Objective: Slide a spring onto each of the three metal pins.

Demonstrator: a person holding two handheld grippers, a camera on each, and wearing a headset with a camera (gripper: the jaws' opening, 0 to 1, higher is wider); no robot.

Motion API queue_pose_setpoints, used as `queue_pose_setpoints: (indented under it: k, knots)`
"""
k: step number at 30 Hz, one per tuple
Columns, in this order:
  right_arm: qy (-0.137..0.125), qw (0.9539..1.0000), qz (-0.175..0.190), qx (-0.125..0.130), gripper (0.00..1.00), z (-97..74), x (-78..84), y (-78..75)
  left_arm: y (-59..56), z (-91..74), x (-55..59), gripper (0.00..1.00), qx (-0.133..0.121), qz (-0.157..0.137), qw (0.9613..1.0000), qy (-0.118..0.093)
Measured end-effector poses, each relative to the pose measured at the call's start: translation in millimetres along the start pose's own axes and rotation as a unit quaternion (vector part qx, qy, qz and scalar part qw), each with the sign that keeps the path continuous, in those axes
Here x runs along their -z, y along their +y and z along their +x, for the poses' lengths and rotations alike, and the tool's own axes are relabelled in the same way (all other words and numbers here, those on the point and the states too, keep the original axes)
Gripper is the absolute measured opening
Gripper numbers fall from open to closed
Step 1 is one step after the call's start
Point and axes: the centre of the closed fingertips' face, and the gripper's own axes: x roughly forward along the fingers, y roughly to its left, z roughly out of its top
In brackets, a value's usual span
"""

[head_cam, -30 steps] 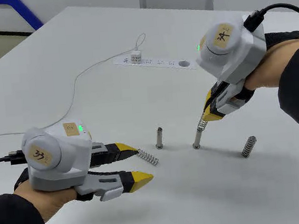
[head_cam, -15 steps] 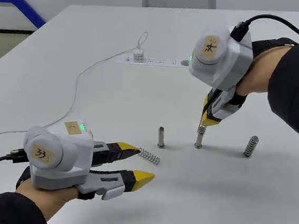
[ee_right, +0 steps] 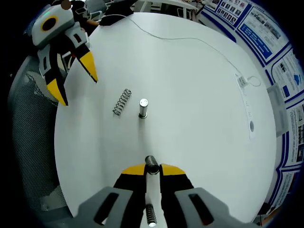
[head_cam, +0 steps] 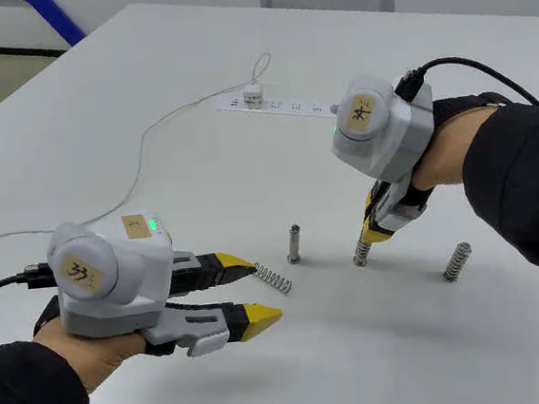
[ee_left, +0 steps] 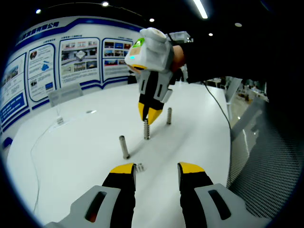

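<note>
Three metal pins stand on the white table (head_cam: pixel 201 189). The left pin (head_cam: pixel 295 243) (ee_left: pixel 124 147) (ee_right: pixel 143 108) is bare. On the middle pin (head_cam: pixel 361 253) (ee_left: pixel 147 129) sits a spring (ee_right: pixel 151 165), and my right gripper (head_cam: pixel 372 234) (ee_right: pixel 152 168) is shut on that spring, low over the pin. The right pin (head_cam: pixel 457 261) (ee_left: pixel 169 116) wears a spring along its whole length. A loose spring (head_cam: pixel 274 278) (ee_left: pixel 140 166) (ee_right: pixel 122 102) lies flat beside the bare pin. My left gripper (head_cam: pixel 257 290) (ee_left: pixel 156 168) hovers open just in front of that loose spring, with nothing between its jaws.
A white power strip (head_cam: pixel 280 108) with a plugged adapter lies at the back, and its thin cable (head_cam: pixel 141 152) trails left across the table. The table's near edge runs under my left hand. Wall posters (ee_left: pixel 80 57) stand behind the table.
My right gripper has come down and left with the spring, which now sits lower on the middle pin. The left gripper has stayed where it was, still open.
</note>
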Motion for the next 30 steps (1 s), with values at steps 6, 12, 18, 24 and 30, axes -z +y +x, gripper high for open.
queue_pose_setpoints:
  k: [6, 12, 18, 24, 30]
  knots:
    - [-0.004, 1.0, 0.003, -0.001, 0.12, 2.5, 1.6, 0.6, -0.3, -0.1, 0.3, 0.36, 0.0, 0.0, 1.0, 0.001]
    - [-0.004, 1.0, -0.002, 0.001, 0.18, -1.0, 5.9, 2.0, -0.5, -0.4, 0.2, 0.36, -0.001, 0.001, 1.0, 0.001]
    - [-0.023, 0.9996, -0.002, 0.017, 0.18, -14.6, 0.5, -0.3, -1.1, -0.2, 0.4, 0.36, -0.001, 0.001, 1.0, 0.002]
    - [-0.066, 0.9977, 0.003, 0.012, 0.18, -24.2, -22.4, 10.6, -1.7, 0.2, 0.4, 0.36, -0.001, 0.002, 1.0, 0.003]
    - [-0.103, 0.9942, 0.027, -0.018, 0.16, -14.7, -43.7, 29.8, -0.5, -0.6, 0.1, 0.36, -0.003, 0.001, 1.0, 0.002]
